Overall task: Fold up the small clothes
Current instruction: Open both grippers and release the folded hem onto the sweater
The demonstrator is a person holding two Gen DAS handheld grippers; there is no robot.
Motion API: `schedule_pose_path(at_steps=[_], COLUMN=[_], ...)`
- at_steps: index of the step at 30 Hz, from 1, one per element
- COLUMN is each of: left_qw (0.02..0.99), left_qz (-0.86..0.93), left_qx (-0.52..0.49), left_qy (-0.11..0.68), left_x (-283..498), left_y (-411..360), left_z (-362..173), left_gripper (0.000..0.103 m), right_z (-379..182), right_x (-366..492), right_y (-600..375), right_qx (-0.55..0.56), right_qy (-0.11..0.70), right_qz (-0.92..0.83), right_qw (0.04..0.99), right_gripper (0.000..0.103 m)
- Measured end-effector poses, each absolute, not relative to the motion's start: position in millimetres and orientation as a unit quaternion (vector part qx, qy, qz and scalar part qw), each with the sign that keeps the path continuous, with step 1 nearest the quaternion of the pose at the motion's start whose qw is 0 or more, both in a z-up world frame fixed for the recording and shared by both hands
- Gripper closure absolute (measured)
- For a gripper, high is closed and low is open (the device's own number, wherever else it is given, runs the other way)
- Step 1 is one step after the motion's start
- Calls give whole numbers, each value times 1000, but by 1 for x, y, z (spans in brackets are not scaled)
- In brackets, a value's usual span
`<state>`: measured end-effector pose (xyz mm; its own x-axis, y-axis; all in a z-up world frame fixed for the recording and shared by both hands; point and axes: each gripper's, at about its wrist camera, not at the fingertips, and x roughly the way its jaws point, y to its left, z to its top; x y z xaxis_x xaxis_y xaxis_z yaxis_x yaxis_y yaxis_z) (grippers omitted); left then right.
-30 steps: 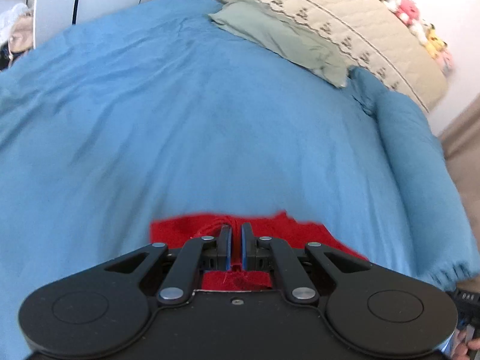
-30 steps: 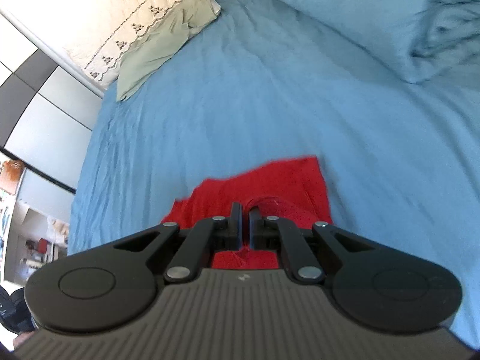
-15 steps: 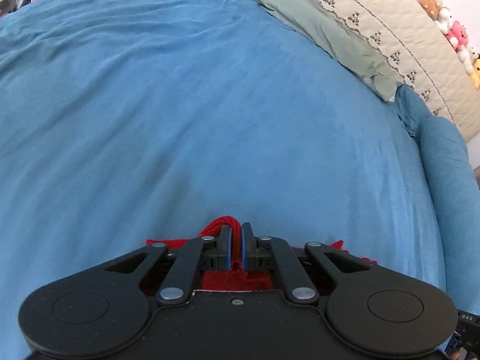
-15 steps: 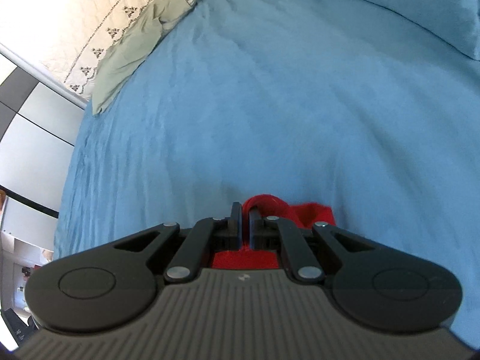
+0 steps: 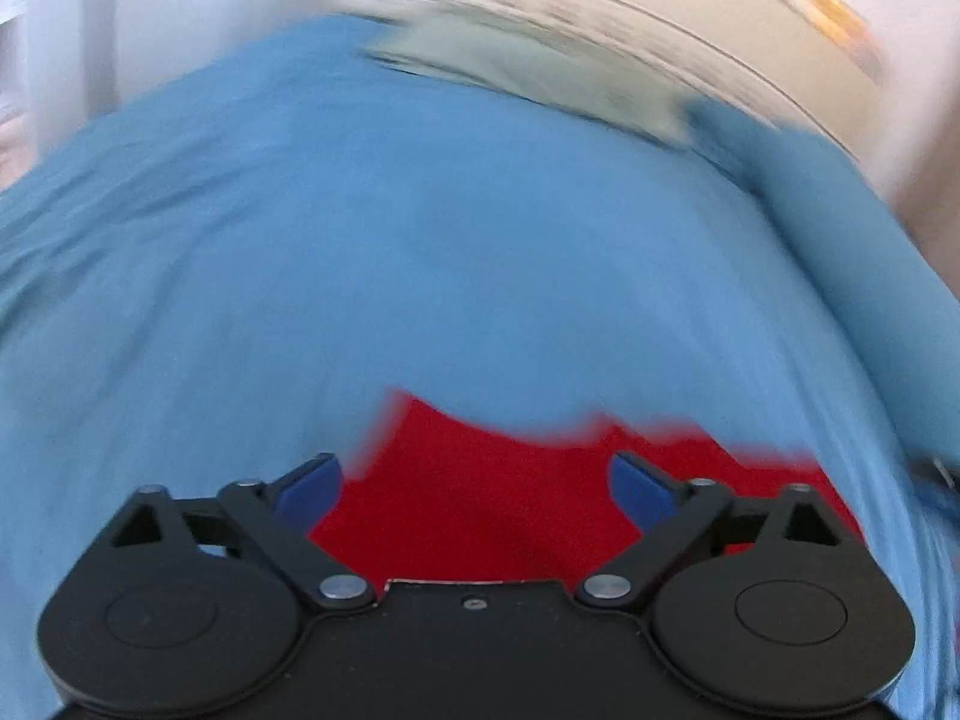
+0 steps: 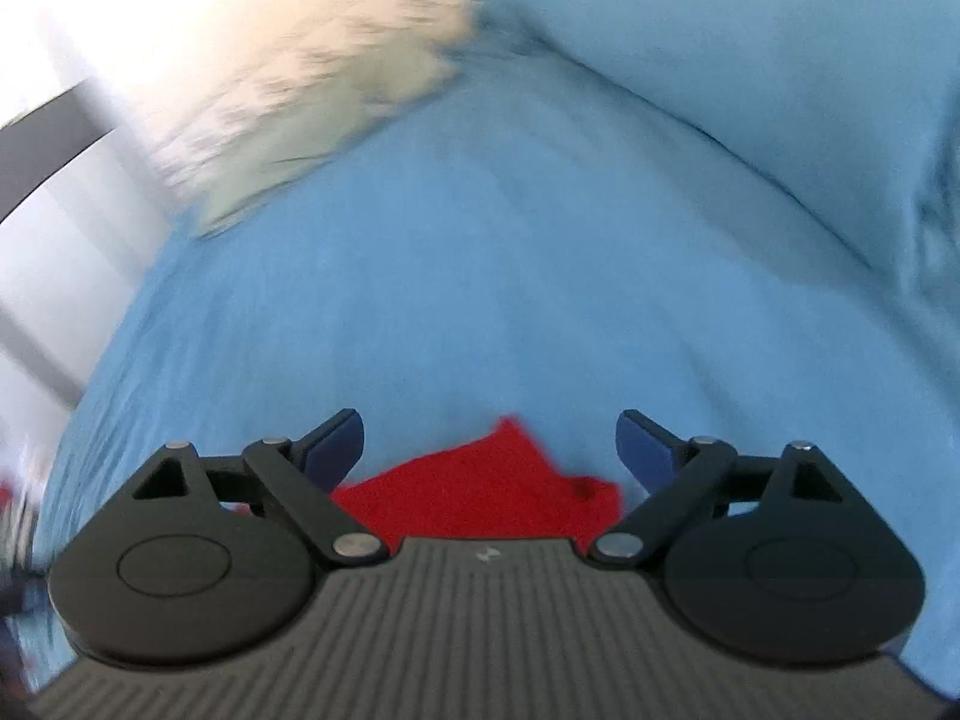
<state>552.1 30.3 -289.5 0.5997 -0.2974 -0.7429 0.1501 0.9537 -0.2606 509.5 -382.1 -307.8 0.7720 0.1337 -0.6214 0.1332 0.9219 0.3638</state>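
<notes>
I am holding my left gripper [image 5: 474, 489] and right gripper [image 6: 489, 447] with jaws spread wide, gripping nothing, above the small red knitted garment [image 5: 492, 498] lying on the blue bedsheet [image 5: 420, 252].

Left gripper [image 5: 474, 489] spread wide above red garment [image 5: 480, 504] on blue bedspread [image 5: 420, 252].

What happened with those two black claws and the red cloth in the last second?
Both let go. The left gripper and the right gripper were shut on the red cloth a second ago; now both stand wide open, and the cloth lies loose on the blue bedspread. The blur shows both moving. The cloth remains on the same bed.
</notes>
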Motion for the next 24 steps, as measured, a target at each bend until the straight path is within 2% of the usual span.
schedule_pose_path(at_steps=[3,7,11,13,16,19,24], left_qw=[865,840,830,837,832,831,839], left_qz=[-187,-204,-187,-203,-210,-204,-250], left_qx=[-61,-82,-70,-57,-10,6,-35], left_qy=[462,496,521,505,512,517,482], left_x=[528,511,502,495,493,493,512], left_y=[0,-9,-2,-1,-10,-18,-29], left_z=[-305,-342,-375,-376,-372,-359,-326], left_gripper=[4,4,4,4,4,4,4], right_z=[-310,-333,-370,-389,-395,-378,-346], right_x=[485,468,478,488,503,508,486], right_y=[-338,-286,-258,-259,-273,-275,-295], right_qx=[123,66,5,-21,13,9,25], right_qy=[347,369,400,414,414,416,391], right_qz=[66,152,133,80,48,29,14], right_qw=[927,915,907,907,909,909,920], right_gripper=[0,0,0,0,0,0,0])
